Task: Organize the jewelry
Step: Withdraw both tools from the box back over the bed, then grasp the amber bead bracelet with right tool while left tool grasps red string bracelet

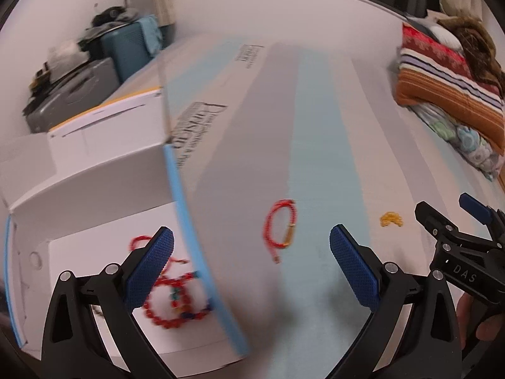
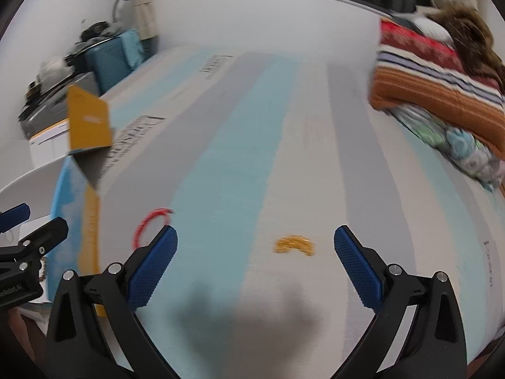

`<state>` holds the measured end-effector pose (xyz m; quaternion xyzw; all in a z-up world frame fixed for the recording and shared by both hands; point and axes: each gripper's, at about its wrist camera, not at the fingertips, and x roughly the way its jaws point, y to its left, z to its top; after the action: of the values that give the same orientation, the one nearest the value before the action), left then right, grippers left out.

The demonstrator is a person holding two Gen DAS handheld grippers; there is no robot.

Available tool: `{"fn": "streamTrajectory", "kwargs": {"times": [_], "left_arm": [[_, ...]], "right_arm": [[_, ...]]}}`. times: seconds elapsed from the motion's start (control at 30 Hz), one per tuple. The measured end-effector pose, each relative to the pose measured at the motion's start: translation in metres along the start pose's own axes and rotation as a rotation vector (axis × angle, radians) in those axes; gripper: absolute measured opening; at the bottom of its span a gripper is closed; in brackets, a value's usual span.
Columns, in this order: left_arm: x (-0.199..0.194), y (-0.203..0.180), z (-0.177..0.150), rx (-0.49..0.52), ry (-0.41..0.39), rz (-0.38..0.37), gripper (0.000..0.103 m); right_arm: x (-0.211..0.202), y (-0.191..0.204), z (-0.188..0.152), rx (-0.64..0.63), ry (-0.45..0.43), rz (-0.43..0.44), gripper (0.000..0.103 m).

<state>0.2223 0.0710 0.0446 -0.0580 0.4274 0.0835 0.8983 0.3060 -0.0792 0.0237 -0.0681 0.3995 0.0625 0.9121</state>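
An open white box (image 1: pixel 94 195) with a blue rim sits at the left of a striped surface. Red bead jewelry (image 1: pixel 173 300) lies inside it. A red cord bracelet (image 1: pixel 279 227) with a gold clasp lies on the surface just right of the box; it also shows in the right wrist view (image 2: pixel 148 224). A small yellow bead bracelet (image 1: pixel 391 219) lies further right, and ahead of my right gripper (image 2: pixel 293 244). My left gripper (image 1: pixel 252 265) is open and empty, straddling the box's right wall. My right gripper (image 2: pixel 255 265) is open and empty above the surface.
The box (image 2: pixel 79 208) has a yellow flap (image 2: pixel 90 123) raised at its far corner. Folded blankets (image 1: pixel 448 72) are stacked at the far right. Suitcases and clutter (image 1: pixel 94 72) stand by the wall at the far left.
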Motion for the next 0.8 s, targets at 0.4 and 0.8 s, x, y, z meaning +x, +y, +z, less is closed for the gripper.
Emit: {"fn": "streamTrajectory", "kwargs": {"times": [0.4,0.8], "left_arm": [[0.077,-0.054,0.015,0.062,0.079,0.004,0.097],[0.159,-0.056,0.005,0.004,0.169,-0.007,0.097]], "right_arm": [[0.052,-0.065,-0.01,0.041,0.076,-0.038,0.096],[0.132,-0.075,-0.023,0.064,0.181,0.001,0.096]]}}
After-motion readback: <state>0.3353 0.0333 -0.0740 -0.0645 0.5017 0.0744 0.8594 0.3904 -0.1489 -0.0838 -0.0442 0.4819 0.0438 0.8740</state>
